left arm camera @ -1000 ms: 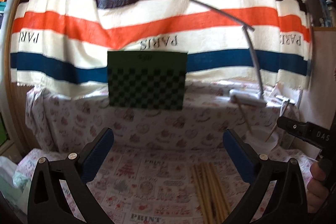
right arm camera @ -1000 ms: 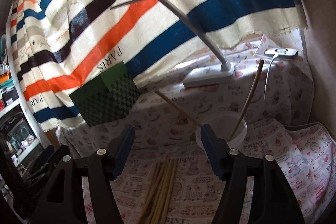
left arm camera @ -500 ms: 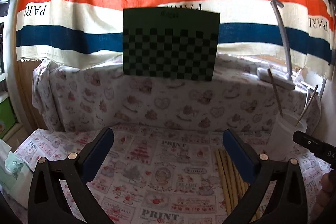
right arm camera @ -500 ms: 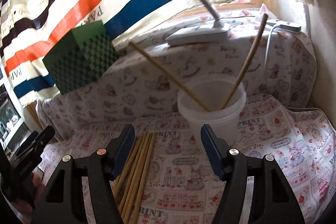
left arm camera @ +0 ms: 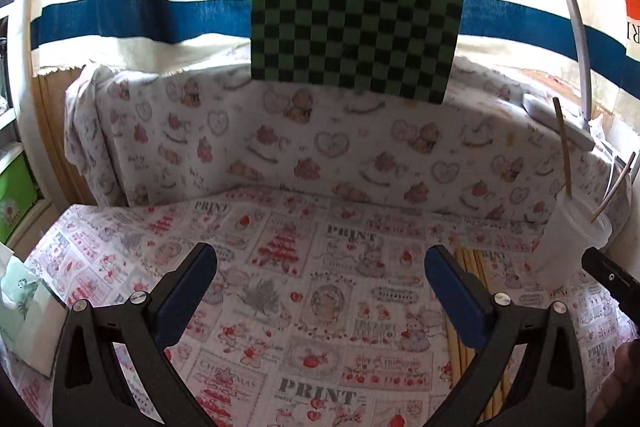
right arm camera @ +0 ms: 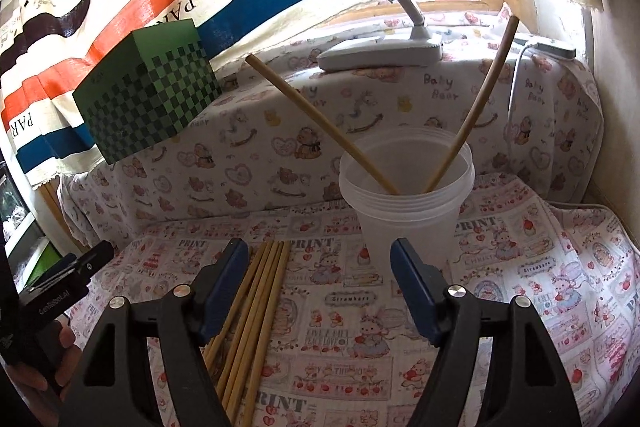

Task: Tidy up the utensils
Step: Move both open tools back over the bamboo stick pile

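On my left I had the left hand-held gripper (left arm camera: 320, 277) spread wide over the printed cloth (left arm camera: 320, 311) on the tabletop, with nothing between its pads. Right of it lay the loose bundle of chopsticks (right arm camera: 256, 307), flat on the cloth. My right hand-held gripper (right arm camera: 318, 283) had just been opening and held nothing, its left pad above the bundle. Further right stood the translucent cup (right arm camera: 406, 203), upright, with two chopsticks (right arm camera: 320, 123) leaning apart inside.
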